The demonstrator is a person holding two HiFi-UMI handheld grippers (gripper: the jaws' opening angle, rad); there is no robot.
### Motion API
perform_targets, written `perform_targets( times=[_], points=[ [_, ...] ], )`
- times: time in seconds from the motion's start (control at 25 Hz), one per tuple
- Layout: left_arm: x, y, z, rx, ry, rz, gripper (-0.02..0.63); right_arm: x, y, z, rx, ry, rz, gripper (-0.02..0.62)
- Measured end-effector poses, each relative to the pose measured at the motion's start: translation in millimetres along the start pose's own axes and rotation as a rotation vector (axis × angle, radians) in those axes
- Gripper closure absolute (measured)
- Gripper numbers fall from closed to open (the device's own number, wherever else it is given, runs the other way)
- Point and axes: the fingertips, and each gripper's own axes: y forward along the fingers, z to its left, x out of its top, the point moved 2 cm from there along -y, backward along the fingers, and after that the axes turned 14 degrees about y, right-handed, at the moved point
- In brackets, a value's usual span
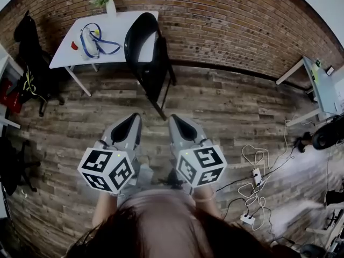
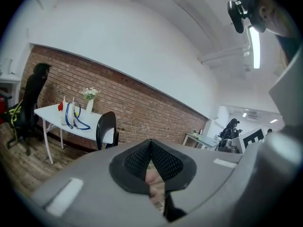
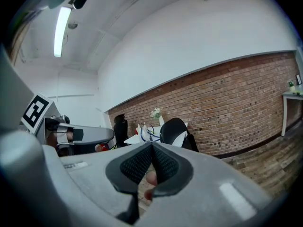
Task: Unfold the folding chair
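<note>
Where the plank floor (image 1: 231, 109) meets brick wall (image 1: 226, 26) stands the folding chair (image 1: 142, 47).

I see the folding chair (image 1: 145, 47) at the table's (image 1: 67, 55) right end, before the brick wall (image 1: 226, 26). On the table, a vase (image 1: 110, 7) stands at the back and a bag (image 1: 88, 42) lies toward the left. An office chair (image 1: 29, 52) stands left of the table; cables (image 1: 252, 190) lie on the floor (image 1: 215, 112) at right.

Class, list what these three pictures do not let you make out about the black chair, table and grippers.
- black chair: hinge and seat, head view, too dark and small; its legs, both gripper views, hidden by the jaws.
- white table: far legs, head view, hidden under its top.
- left gripper, right gripper: hands holding them, head view, hidden by marker cubes.
</note>
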Motion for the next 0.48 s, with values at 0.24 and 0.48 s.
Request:
perform_targets(
  times=[0.24,0.48],
  points=[
    [14,14,45,-0.031,0.003,-0.017,0.609,9,45,12,-0.02,-0.009,-0.012,0.6],
    [20,26,81,-0.061,-0.005,-0.028,0.609,16,81,24,-0.042,-0.031,-0.023,0.6]
  ],
)
